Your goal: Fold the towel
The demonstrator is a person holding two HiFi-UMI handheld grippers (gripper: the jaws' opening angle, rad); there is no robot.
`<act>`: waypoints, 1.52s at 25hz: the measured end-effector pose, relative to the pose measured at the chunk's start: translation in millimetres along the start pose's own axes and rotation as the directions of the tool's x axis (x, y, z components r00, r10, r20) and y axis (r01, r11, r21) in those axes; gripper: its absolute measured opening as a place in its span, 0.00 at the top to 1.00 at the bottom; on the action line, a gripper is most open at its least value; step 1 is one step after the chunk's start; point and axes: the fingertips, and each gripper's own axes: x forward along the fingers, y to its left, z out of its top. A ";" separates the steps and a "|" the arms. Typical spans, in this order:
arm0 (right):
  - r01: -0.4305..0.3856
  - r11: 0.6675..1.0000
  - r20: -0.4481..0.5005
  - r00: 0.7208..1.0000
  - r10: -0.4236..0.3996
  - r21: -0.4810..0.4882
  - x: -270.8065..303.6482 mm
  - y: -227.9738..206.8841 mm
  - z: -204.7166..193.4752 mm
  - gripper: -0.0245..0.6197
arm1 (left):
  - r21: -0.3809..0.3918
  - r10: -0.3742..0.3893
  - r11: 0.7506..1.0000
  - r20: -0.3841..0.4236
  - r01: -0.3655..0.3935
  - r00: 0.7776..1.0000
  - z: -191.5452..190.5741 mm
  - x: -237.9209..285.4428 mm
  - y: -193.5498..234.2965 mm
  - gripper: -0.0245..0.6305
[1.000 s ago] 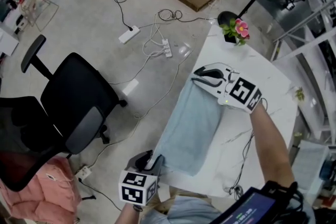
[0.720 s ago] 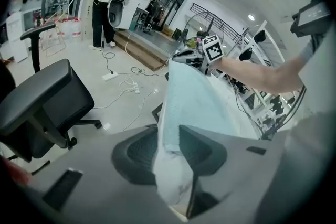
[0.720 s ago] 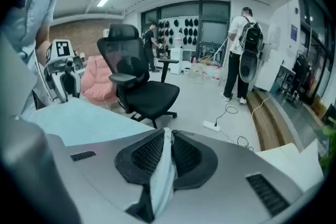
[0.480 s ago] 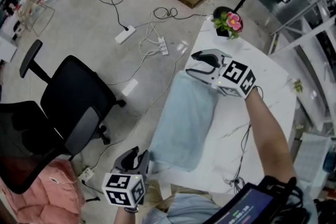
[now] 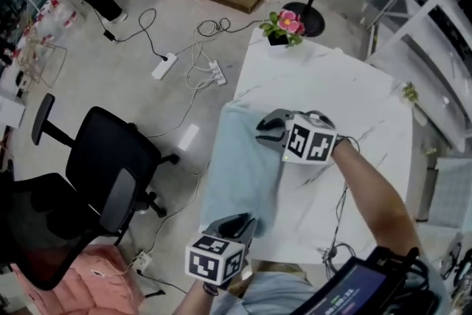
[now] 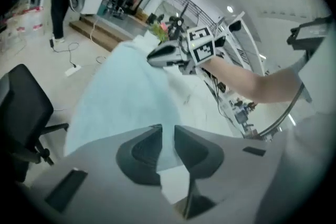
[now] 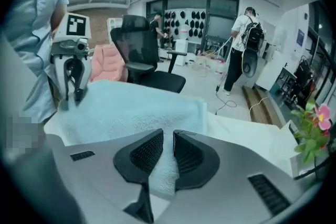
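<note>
Both grippers pinch the pale blue towel lying along the white table's left side.
The left gripper has just closed its jaws on the towel's near edge. The right gripper, also just closed, clamps its right edge.

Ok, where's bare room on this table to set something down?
Bare white tabletop between the flower pot and the towel, and toward the far right corner. Crowded: the towel's strip, and the forearm over the near right.

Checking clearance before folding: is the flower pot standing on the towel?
No, the flower pot stands apart from the towel, at the far corner of the table.
</note>
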 end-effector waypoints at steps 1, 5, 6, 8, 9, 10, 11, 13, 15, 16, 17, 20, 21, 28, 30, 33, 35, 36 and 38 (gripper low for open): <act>0.000 1.000 -0.028 1.000 0.000 0.006 6.4 -0.2 -8.1 0.85 | 0.012 -0.004 1.000 -0.053 0.005 0.999 -7.5 12.5 -1.7 0.85; -0.012 0.998 -0.058 0.998 0.016 0.062 3.7 -2.9 -21.9 0.86 | 0.053 -0.002 0.999 -0.159 0.011 0.987 -18.2 32.8 -5.1 0.89; -0.014 0.997 -0.064 0.998 0.019 0.073 0.2 -2.4 -26.1 0.87 | 0.067 -0.002 0.998 -0.173 0.014 0.985 -19.0 34.5 -7.4 0.89; -0.017 0.995 -0.076 0.997 0.025 0.101 -8.2 0.8 -37.5 0.88 | 0.095 -0.009 0.995 -0.201 0.029 0.979 -22.5 38.4 -14.5 0.89; -0.018 0.993 -0.084 0.996 0.028 0.116 -13.3 3.7 -44.4 0.88 | 0.107 -0.018 0.993 -0.216 0.042 0.976 -25.4 41.0 -19.9 0.89; -0.020 0.991 -0.094 0.995 0.032 0.129 -19.1 7.5 -52.1 0.88 | 0.117 -0.030 0.991 -0.232 0.059 0.972 -29.3 44.2 -26.7 0.89; -0.024 0.990 -0.105 0.994 0.039 0.142 -25.6 12.0 -60.3 0.89 | 0.128 -0.044 0.989 -0.250 0.078 0.967 -33.8 48.1 -34.7 0.89; -0.034 0.984 -0.127 0.990 0.057 0.173 -40.2 22.7 -78.4 0.89 | 0.151 -0.072 0.981 -0.286 0.119 0.956 -44.1 57.2 -53.8 0.89; -0.042 0.976 -0.153 0.985 0.076 0.213 -56.6 34.8 -98.1 0.89 | 0.173 -0.094 0.973 -0.318 0.155 0.944 -55.2 67.2 -72.8 0.89; -0.042 0.971 -0.165 0.983 0.082 0.233 -64.9 40.9 -108.0 0.89 | 0.183 -0.104 0.968 -0.331 0.172 0.938 -60.6 71.7 -81.6 0.89; -0.042 0.966 -0.175 0.981 0.088 0.253 -72.8 46.8 -117.3 0.89 | 0.190 -0.116 0.963 -0.345 0.191 0.931 -65.7 75.5 -90.1 0.89; -0.043 0.950 -0.196 0.975 0.108 0.310 -92.2 63.1 -141.3 0.89 | 0.203 -0.154 0.947 -0.390 0.248 0.908 -78.7 83.3 -110.4 0.89; -0.044 0.944 -0.199 0.973 0.114 0.327 -97.4 67.5 -147.8 0.89 | 0.207 -0.164 0.942 -0.403 0.264 0.900 -82.0 85.1 -115.1 0.89; 0.025 0.897 -0.106 0.994 0.024 0.441 -106.8 70.7 -156.6 0.87 | 0.106 -0.261 0.936 -0.426 0.334 0.866 -84.3 91.5 -122.8 0.89; 0.038 0.859 -0.021 0.999 -0.032 0.511 -114.9 64.6 -147.3 0.78 | -0.002 -0.327 0.936 -0.381 0.353 0.865 -74.6 85.5 -122.5 0.89; 0.087 0.774 0.076 0.982 -0.172 0.627 -150.6 44.6 -140.7 0.66 | -0.044 -0.351 0.933 -0.312 0.356 0.883 -51.3 72.4 -119.7 0.89; 0.133 0.706 0.060 0.968 -0.242 0.695 -173.6 35.5 -156.2 0.63 | -0.016 -0.340 0.936 -0.285 0.351 0.896 -38.1 66.1 -116.7 0.89; 0.148 0.672 0.038 0.967 -0.254 0.726 -180.2 36.1 -168.7 0.60 | -0.007 -0.338 0.937 -0.272 0.350 0.901 -32.6 64.0 -115.3 0.89; 0.139 0.604 0.003 0.974 -0.228 0.785 -182.7 47.9 -193.9 0.56 | -0.012 -0.343 0.936 -0.243 0.351 0.907 -23.6 61.1 -111.7 0.89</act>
